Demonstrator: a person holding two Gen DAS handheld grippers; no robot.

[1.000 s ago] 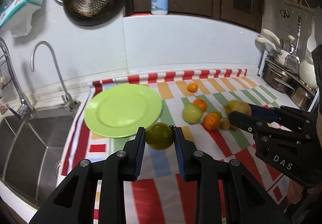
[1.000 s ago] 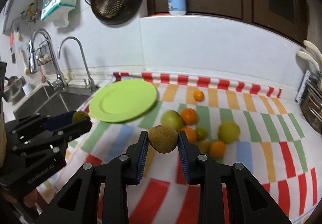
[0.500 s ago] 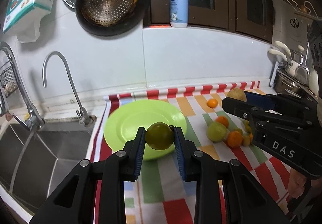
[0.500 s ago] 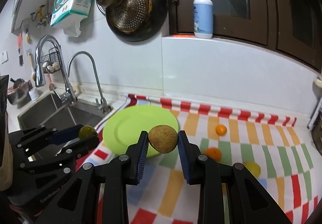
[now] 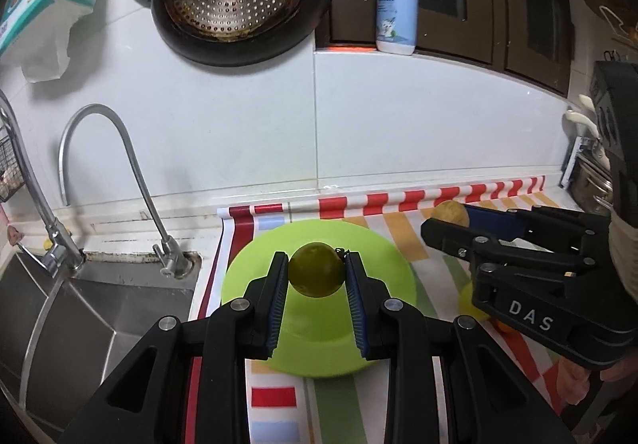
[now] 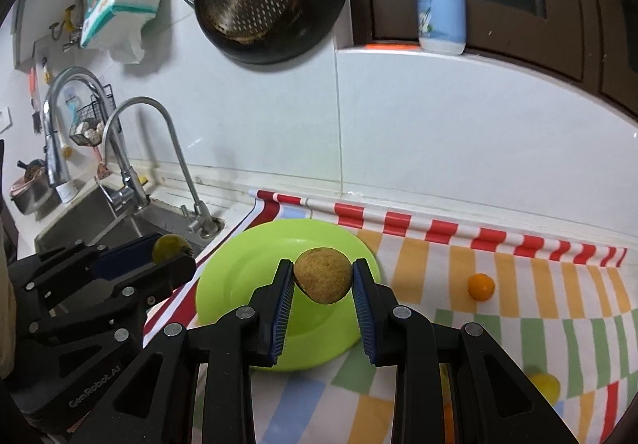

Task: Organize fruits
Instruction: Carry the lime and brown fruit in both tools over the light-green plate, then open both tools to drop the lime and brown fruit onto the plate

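1. The bench (image 5: 255, 232) runs along a white tiled wall, with a steel sink (image 5: 79, 308) and its curved tap (image 5: 119, 149) at the left, and a striped cloth (image 6: 518, 308) covering the rest.
2. A lime-green plate (image 5: 382, 284) lies flat at the sink-side edge of the cloth; in both views it holds no fruit, so I judge the sorting has barely started.
3. The left hand-held gripper (image 5: 317, 276) is clamped on a dark olive-green round fruit (image 5: 317, 274), carried in the air over the plate and not touching it.
4. The right hand-held gripper (image 6: 323, 280) is clamped on a rough brown fruit (image 6: 323, 276), possibly a kiwi, also lifted above the plate.
5. Loose fruit sits further along the cloth, well apart from the plate — a small orange (image 6: 480, 286) and a yellow one (image 6: 544, 384) near the lower right.
6. Handling, as a judgement: both held fruits look light and firm, but round, so they are likely to roll once freed — release low, near the plate's centre, away from the rim. Each is held across its widest part between ribbed blue pads (image 5: 357, 308), which seems the right place; the smooth green skin may slip more readily than the brown one, and a harder squeeze could bruise either.
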